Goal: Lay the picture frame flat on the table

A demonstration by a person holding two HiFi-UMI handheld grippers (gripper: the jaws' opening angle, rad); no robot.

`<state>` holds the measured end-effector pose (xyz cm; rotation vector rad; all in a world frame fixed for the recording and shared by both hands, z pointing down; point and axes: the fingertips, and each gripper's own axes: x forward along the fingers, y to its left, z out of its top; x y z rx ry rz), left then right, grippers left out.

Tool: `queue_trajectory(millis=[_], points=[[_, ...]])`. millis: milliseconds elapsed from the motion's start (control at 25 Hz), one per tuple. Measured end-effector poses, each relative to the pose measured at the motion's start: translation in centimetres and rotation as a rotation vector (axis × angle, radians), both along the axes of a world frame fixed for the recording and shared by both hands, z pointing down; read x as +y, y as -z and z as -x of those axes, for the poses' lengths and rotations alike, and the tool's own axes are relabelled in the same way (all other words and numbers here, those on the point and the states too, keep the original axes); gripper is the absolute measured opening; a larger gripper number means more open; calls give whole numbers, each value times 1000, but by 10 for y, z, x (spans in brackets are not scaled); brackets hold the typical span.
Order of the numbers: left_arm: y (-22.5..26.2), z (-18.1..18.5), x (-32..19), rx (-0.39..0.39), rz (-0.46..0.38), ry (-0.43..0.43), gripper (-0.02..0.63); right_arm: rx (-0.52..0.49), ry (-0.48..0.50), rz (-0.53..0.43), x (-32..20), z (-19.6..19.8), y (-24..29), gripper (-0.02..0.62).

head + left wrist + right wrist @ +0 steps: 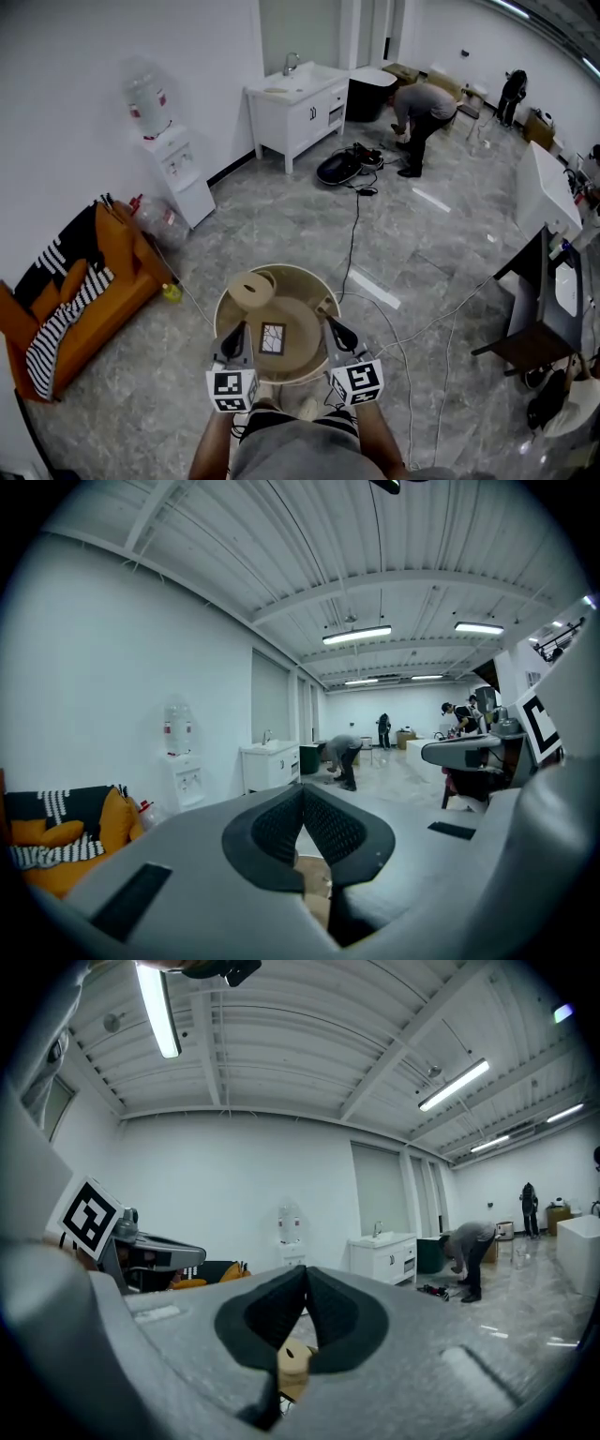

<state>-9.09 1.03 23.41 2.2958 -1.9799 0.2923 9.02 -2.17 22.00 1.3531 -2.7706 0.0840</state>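
A small dark picture frame (273, 338) with a pale inner picture is on the round beige table (305, 281), near the front middle. Its face shows to the head view; I cannot tell whether it lies flat or leans. My left gripper (234, 330) is just left of the frame and my right gripper (335, 326) is a little to its right, both apart from it. In the left gripper view the left gripper (302, 789) has its pads touching, with nothing between them. The right gripper (307, 1271) is shut the same way, and empty.
A beige round drum-like piece (251, 289) stands on the table's back left. An orange sofa with a striped cloth (66, 291) is at left, a water dispenser (173, 159) and a white sink cabinet (295, 103) behind. Cables (352, 234) cross the floor. A person (422, 108) bends far back.
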Motion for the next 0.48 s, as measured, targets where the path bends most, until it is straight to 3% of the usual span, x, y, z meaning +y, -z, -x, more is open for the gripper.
queue_trajectory(millis=[480], points=[[-4,-19,1,-29,8,-23,18,-1,-14,8,-5,-11,-4,-2]])
